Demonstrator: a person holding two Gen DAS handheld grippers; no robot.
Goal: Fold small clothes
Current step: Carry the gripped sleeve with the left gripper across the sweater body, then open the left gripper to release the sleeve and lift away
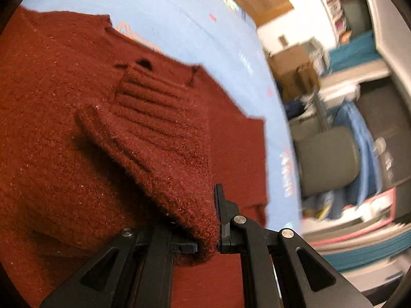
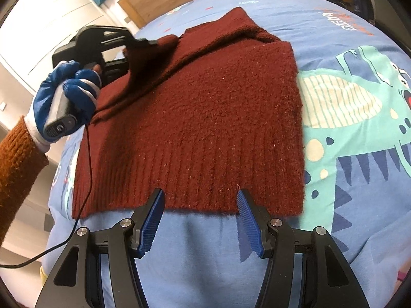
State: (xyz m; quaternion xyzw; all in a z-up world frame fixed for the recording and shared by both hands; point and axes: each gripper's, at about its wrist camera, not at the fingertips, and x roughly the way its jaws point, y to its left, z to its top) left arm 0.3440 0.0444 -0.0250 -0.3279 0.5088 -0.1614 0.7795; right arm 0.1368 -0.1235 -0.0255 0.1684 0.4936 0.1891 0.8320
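Left gripper point(image 1: 208, 241): jaws pressed together on a sleeve cuff point(image 1: 179, 192) of the sweater, lifted clear of the garment body
Right gripper point(image 2: 199, 220): jaws spread, nothing between them; blue ribbed pads point(image 2: 151, 220) just at the ribbed hem, over bare bedsheet
Sweater point(image 2: 205, 118): dark red knit, lying flat on the blue dinosaur-print bedsheet point(image 2: 346, 154), hem toward the right gripper
Left hand point(image 2: 66, 102): blue-and-white glove gripping the left gripper's handle

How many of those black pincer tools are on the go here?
2. The left gripper, held in a blue-gloved hand, pinches the sweater's sleeve. The right gripper hangs open at the dark red sweater's ribbed hem.
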